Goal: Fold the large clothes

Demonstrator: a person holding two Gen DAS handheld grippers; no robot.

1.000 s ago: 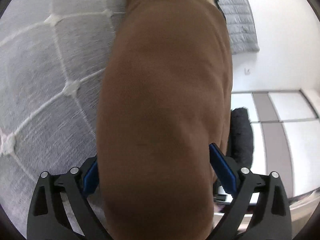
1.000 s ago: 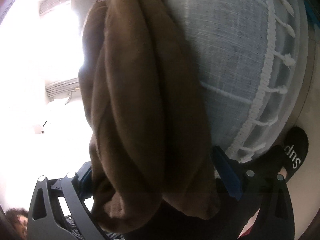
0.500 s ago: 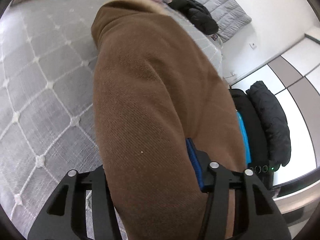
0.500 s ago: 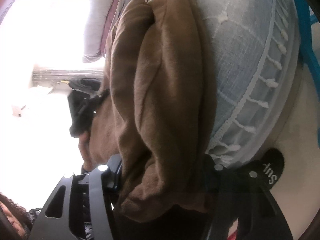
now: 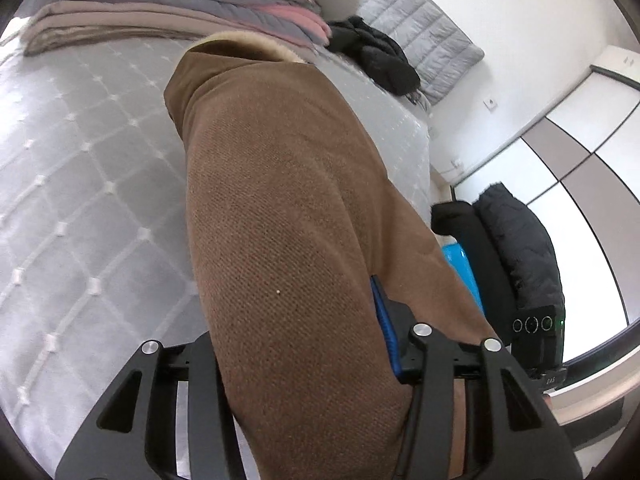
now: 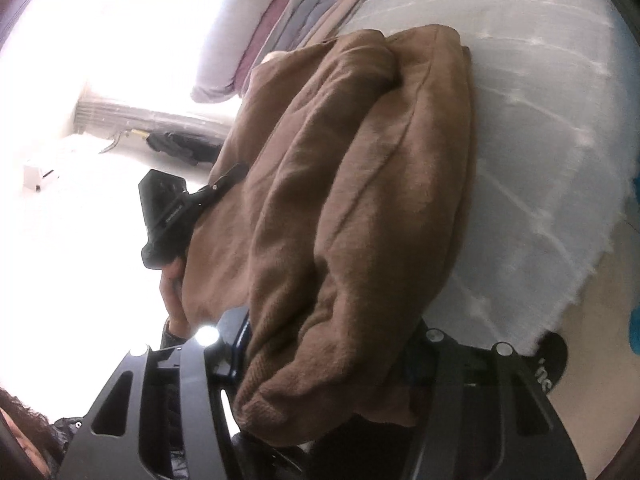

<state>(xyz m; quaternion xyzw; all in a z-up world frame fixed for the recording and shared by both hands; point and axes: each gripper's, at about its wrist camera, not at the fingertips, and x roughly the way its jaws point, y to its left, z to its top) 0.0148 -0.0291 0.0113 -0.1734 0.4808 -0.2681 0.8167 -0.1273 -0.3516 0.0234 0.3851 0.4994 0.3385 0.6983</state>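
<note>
A thick brown coat (image 5: 280,180) with a pale fleece collar hangs lifted off the grey quilted bed cover (image 5: 80,200). My left gripper (image 5: 296,328) has its jaws closing on a thick fold of it; the blue pad (image 5: 384,320) presses the cloth and the other finger is hidden behind it. In the right wrist view the coat (image 6: 360,160) lies bunched in long folds, and my right gripper (image 6: 326,344) is shut on its near end. The left gripper (image 6: 168,208) and the hand (image 6: 174,292) that holds it show at the coat's far side.
Folded blankets (image 5: 180,12) are stacked at the bed's far end, with a black garment (image 5: 376,56) beside them. A black coat (image 5: 516,248) hangs on a chair before the wardrobe (image 5: 580,160). A black slipper (image 6: 554,364) lies on the floor by the bed's fringed edge (image 6: 560,280).
Both grippers closed from wide open onto the brown coat and rose with it. The coat has come up off the bed and more of the room shows.
</note>
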